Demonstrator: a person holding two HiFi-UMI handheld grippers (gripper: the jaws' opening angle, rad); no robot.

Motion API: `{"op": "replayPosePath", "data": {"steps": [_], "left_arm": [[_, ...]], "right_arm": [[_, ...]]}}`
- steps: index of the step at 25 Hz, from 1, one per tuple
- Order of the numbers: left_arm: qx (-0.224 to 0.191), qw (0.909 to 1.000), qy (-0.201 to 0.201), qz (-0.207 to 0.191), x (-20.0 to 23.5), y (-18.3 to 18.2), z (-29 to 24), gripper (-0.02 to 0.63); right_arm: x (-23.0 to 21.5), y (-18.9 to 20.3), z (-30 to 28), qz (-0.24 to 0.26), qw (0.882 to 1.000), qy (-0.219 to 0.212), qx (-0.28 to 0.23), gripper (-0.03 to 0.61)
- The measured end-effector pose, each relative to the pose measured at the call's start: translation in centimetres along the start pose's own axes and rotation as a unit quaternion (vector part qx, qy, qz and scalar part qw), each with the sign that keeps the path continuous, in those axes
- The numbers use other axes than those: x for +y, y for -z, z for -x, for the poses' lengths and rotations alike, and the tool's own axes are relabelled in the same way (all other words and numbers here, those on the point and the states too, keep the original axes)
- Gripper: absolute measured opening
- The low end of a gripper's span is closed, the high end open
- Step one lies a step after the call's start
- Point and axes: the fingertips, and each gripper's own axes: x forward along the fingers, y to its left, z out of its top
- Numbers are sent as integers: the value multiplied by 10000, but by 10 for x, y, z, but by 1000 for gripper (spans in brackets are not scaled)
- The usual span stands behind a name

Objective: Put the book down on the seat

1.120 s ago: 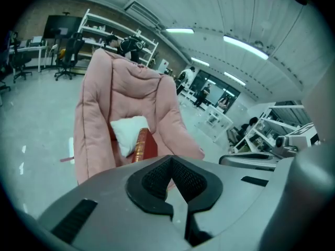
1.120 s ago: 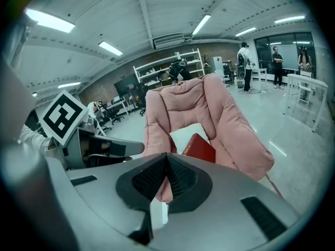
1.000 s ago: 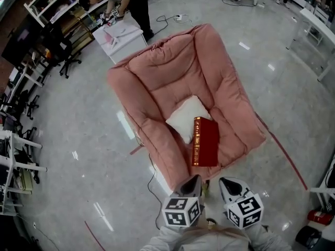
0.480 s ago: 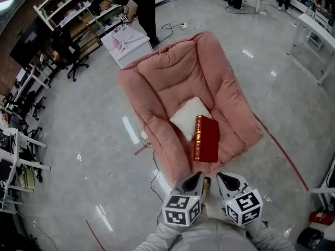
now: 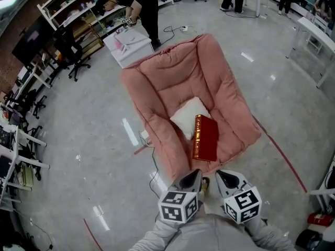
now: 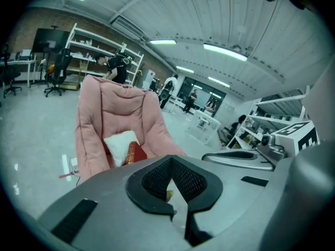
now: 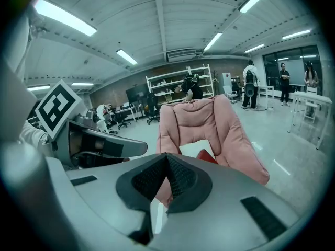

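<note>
Polished grey floor (image 5: pixel 78 114) spreads around a pink armchair (image 5: pixel 172 82). On its seat the red book (image 5: pixel 205 138) lies flat against a white pillow (image 5: pixel 186 116). Left tongs (image 5: pixel 191 177) and right tongs (image 5: pixel 224 177) hang near the chair's front edge, both pinched together, gripping nothing.

Padded pink fabric armchair (image 5: pixel 178 77) stands on the glossy grey floor (image 5: pixel 78 135). On its seat there's a square white pillow (image 5: pixel 186 116), and a red hardcover book (image 5: pixel 205 138) lies flat against the pillow's edge, towards the front.
</note>
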Motion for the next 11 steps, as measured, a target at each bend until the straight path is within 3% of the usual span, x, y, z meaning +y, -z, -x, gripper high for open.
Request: {"op": "replayPosePath", "data": {"steps": [11], "left_arm": [[-9, 10000, -25, -22, -2, -1, 4, 6]], "right_arm": [[8, -1, 5, 98, 9999, -25, -22, 5]]}}
